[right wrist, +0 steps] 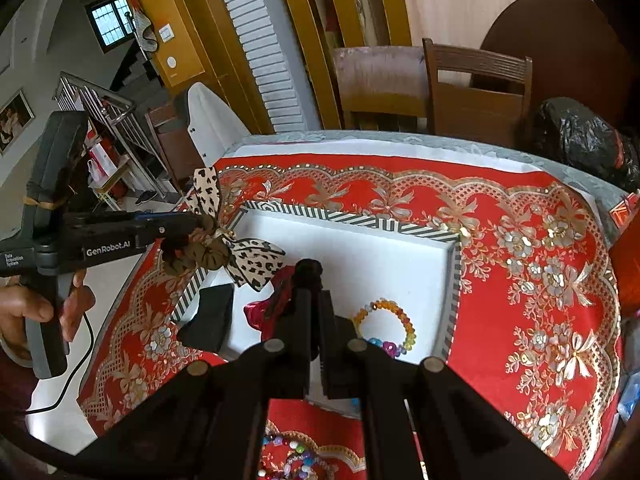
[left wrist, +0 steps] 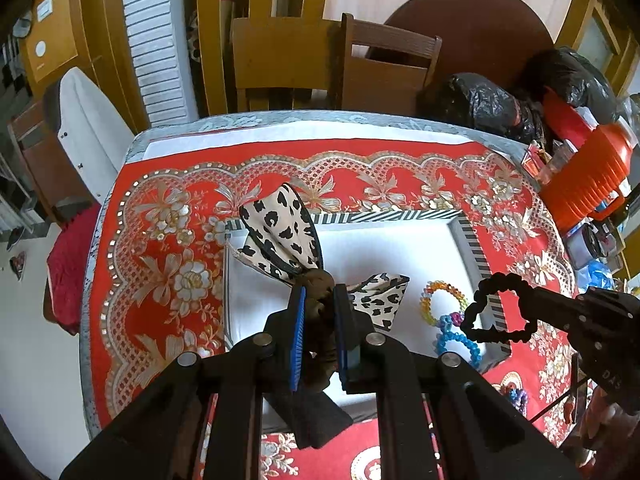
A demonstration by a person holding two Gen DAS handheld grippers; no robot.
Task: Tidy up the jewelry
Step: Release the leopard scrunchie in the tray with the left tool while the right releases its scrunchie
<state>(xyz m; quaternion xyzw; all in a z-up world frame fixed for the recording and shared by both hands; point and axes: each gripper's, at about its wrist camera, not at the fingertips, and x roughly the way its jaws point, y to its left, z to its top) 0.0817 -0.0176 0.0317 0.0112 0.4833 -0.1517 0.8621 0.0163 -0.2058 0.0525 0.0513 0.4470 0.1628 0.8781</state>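
In the left wrist view, the left gripper (left wrist: pixel 320 304) is clenching a leopard-print bow scrunchie (left wrist: pixel 280 228) above the striped tray (left wrist: pixel 400 216); its brown band is mostly hiding between the jaws. The right gripper (left wrist: pixel 524 300) is carrying a black scrunchie (left wrist: pixel 476 308) over the tray's edge, above the beaded bracelets (left wrist: pixel 442 300).

In the right wrist view, the black scrunchie is bunching at the clamped jaw tips, largely hiding a crumpled pink item (right wrist: pixel 260 316) lying in the tray.

Open white tray floor (left wrist: pixel 384 248) far side; bead bracelets (left wrist: pixel 442 306) near right corner, orange jug (left wrist: pixel 588 184) beyond.
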